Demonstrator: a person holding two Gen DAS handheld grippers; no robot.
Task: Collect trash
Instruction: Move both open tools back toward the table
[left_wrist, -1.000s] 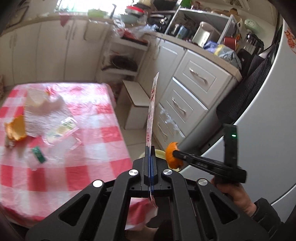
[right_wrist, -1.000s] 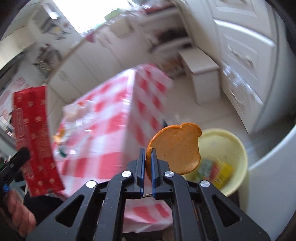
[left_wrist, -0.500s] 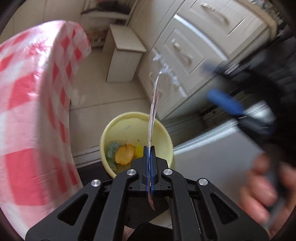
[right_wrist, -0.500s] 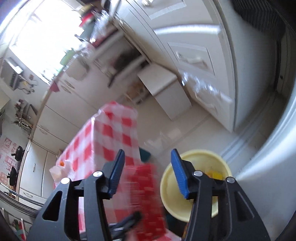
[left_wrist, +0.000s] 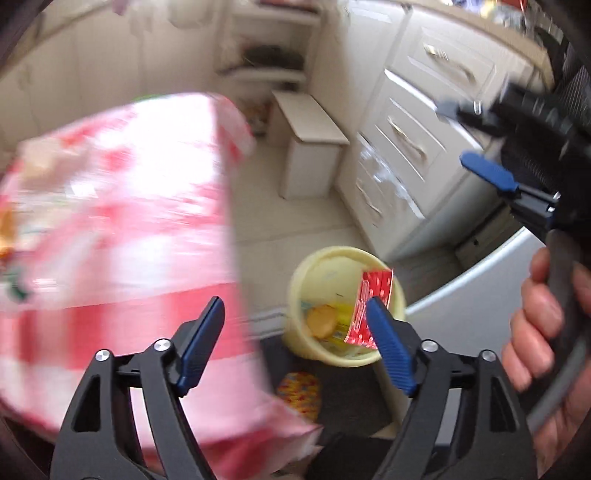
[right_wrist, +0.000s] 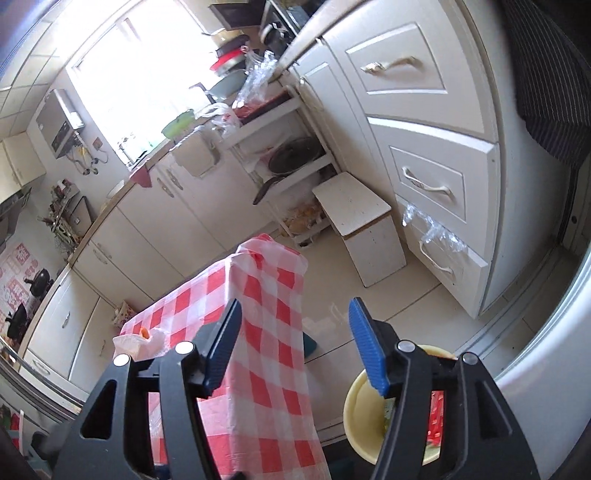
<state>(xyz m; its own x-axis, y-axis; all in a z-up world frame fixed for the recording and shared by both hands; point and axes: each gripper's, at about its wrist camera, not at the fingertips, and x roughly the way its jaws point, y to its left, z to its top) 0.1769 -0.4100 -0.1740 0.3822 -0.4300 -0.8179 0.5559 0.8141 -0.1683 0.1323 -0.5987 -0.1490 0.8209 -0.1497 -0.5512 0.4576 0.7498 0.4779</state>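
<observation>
Fingers (left_wrist: 201, 336) of the left gripper (left_wrist: 295, 332), just opened, are seen spread and empty; beyond them a red wrapper (left_wrist: 369, 306) leans inside the yellow bin (left_wrist: 314, 269). Right gripper (right_wrist: 295, 339) fingers (right_wrist: 365, 347), also just opened, are parted with nothing between, the bin (right_wrist: 356, 413) below their right side.

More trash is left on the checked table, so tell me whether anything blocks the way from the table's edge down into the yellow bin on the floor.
Nothing visible blocks it. The round yellow plastic bin stands open-topped on the floor beside the red-and-white checked tablecloth. A red wrapper leans inside against its rim, with an orange peel at the bottom.
</observation>
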